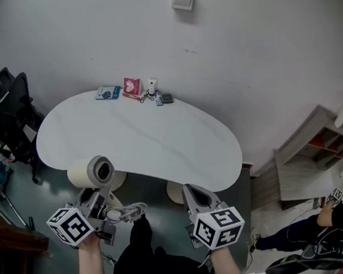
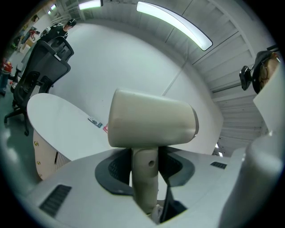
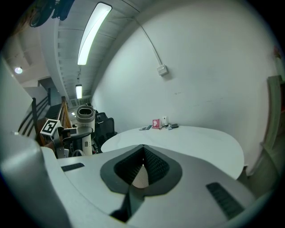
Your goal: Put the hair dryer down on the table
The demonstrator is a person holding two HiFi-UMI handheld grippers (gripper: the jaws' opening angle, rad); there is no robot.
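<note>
Left gripper [image 1: 99, 197] fingers clench the cream, round-barrelled hair dryer [image 2: 151, 122] by its handle; right gripper [image 1: 192, 193] fingers closed, empty.

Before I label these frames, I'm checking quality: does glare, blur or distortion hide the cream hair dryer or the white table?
Head view: even light, edges bent, cream plastic hair dryer and white kidney-shaped table sharp. Left gripper view: strong fisheye, dark corners, ceiling strip light blown out, dryer close yet clear. Right gripper view: same fisheye, strip light glaring, table clear.

Left tool [image 1: 97, 195] clamped — right tool [image 1: 191, 192] closed
</note>
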